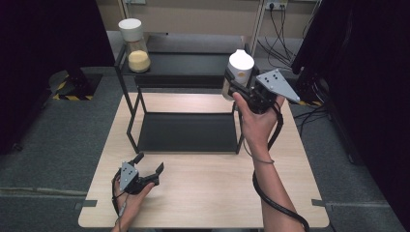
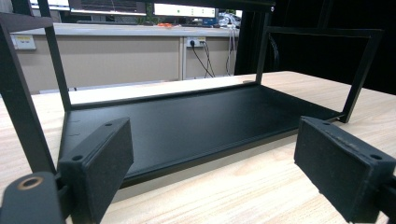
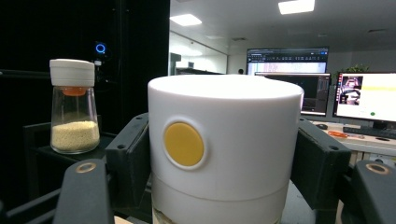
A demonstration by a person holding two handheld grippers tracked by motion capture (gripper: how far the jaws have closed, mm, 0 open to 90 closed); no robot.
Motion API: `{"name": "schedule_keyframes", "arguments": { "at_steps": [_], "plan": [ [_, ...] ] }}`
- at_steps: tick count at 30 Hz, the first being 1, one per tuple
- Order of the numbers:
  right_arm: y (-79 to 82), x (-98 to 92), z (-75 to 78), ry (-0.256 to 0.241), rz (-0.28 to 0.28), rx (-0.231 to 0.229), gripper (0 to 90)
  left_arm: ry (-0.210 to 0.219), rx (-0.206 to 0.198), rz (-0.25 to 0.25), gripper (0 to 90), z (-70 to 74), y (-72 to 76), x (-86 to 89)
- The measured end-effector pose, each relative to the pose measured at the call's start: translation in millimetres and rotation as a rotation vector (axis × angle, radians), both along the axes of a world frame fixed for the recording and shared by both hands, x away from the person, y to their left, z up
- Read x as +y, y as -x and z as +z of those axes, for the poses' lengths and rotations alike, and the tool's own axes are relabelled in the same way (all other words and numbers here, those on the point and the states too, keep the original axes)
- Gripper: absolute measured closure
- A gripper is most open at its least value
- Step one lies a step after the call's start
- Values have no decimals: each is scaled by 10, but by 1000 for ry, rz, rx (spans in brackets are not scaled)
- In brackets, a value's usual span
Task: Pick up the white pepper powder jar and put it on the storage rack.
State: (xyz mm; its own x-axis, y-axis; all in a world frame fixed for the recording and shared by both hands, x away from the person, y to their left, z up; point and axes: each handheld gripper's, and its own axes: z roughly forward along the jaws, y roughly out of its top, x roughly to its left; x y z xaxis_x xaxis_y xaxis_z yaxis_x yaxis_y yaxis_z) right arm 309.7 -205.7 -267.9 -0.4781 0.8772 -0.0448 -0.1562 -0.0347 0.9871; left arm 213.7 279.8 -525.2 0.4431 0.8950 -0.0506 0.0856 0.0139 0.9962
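Observation:
My right gripper (image 1: 236, 86) is shut on a white-capped jar (image 1: 239, 70) and holds it in the air at the right end of the black two-level rack's top shelf (image 1: 193, 65). In the right gripper view the jar's white cap with a yellow round button (image 3: 224, 144) sits between the two black pads (image 3: 128, 161). A second jar with yellow grains (image 1: 136, 46) stands on the top shelf's left end, seen also as the grain jar (image 3: 74, 107). My left gripper (image 1: 149, 166) rests open on the table (image 1: 208, 193), facing the rack's lower shelf (image 2: 196, 121).
The rack's lower shelf (image 1: 186, 131) is bare. Thin black posts (image 1: 131, 113) frame the rack. A cable (image 1: 278, 205) trails from the right gripper along the forearm. Dark curtains and floor surround the table; monitors (image 3: 364, 95) stand far behind.

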Motion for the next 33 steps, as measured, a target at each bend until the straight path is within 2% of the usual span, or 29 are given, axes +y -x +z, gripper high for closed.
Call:
{"name": "schedule_keyframes", "arguments": {
  "at_steps": [17, 33],
  "plan": [
    [-186, 74, 176, 1, -23, 17, 308, -1, -1, -1, 111, -1, 1, 1],
    [-385, 136, 437, 10, -48, 26, 308, -1, -3, -1, 111, -4, 2, 0]
  ]
}}
